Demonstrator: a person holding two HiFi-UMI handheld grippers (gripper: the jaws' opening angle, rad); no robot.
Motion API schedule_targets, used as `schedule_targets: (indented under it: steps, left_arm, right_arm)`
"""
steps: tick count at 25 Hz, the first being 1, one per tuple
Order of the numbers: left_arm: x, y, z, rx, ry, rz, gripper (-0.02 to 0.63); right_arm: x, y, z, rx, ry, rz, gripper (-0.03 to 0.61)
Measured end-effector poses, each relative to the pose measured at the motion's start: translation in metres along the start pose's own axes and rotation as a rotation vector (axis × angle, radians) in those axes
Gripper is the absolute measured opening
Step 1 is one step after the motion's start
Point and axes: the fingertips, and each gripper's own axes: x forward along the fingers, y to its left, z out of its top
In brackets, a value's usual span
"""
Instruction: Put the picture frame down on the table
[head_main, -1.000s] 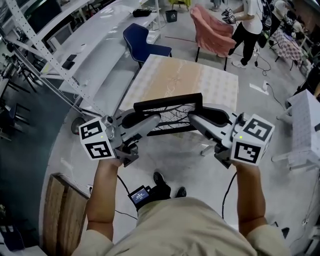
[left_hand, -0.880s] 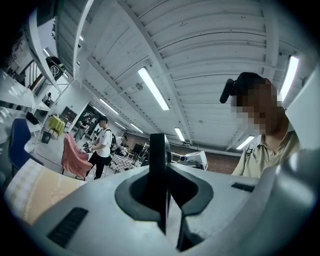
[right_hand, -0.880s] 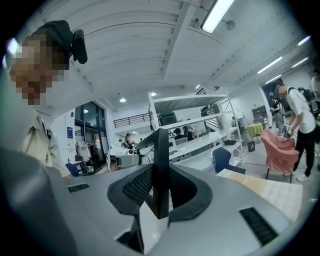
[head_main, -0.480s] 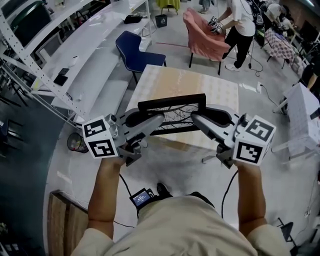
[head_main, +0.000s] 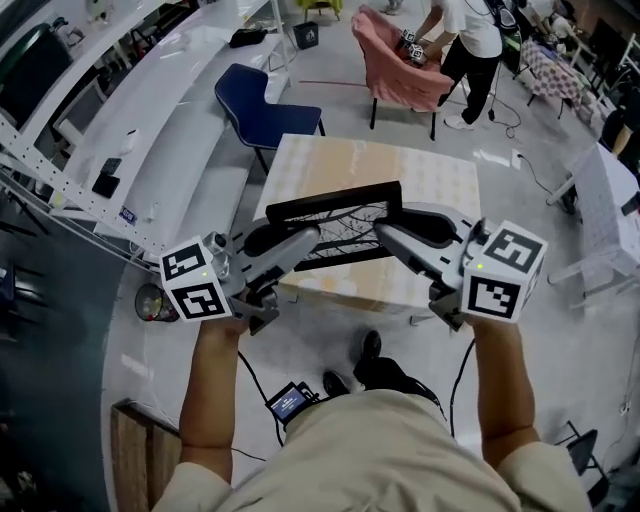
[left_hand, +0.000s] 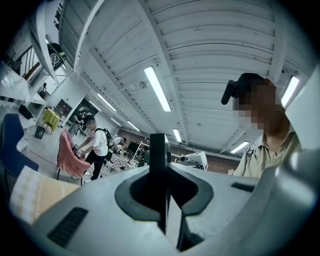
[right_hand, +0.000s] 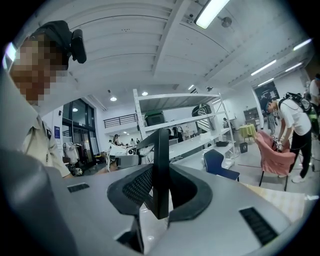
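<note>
Picture frame: black, thin-railed, stiff, and probably light. The centre may be glazed and fragile, so set it down softly. Take hold by the two side rails, where you have it now. The left gripper is clamped on the left rail and the right gripper on the right. The frame hangs between them above the near half of the table, apparently clear of its top.

The square tabletop has a pale covering, sandy beige over its left part and finely patterned white toward the right. It stands on a light grey floor. The picture frame overlaps its near half; contact cannot be told.
</note>
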Motion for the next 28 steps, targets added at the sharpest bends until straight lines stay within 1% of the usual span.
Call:
schedule_targets:
  steps: [5,9,15,17,20,24,28]
  left_arm:
    - [0.011,0.046,0.006,-0.011,-0.005,0.04,0.04]
    - [0.015,0.087,0.009,-0.003,-0.006,0.064,0.04]
    - [0.046,0.126,0.012,-0.012,-0.027,0.096,0.04]
    - [0.049,0.146,0.015,-0.016,-0.031,0.1,0.04]
    - [0.042,0.171,0.013,-0.022,-0.032,0.098,0.04]
    - [0.04,0.186,0.009,-0.034,-0.025,0.107,0.04]
    - [0.038,0.204,0.008,-0.06,-0.037,0.109,0.04]
  right_arm:
    - [0.025,-0.045,0.003,0.015,0.011,0.034,0.086]
    - [0.049,-0.08,0.002,0.019,0.013,0.059,0.086]
    - [0.053,-0.131,0.008,0.02,0.032,0.091,0.086]
    - [0.064,-0.148,0.009,0.022,0.038,0.095,0.086]
    - [0.084,-0.161,0.004,0.03,0.042,0.094,0.086]
    - [0.094,-0.171,-0.003,0.051,0.05,0.1,0.086]
    - [0.107,-0.183,-0.005,0.06,0.07,0.095,0.086]
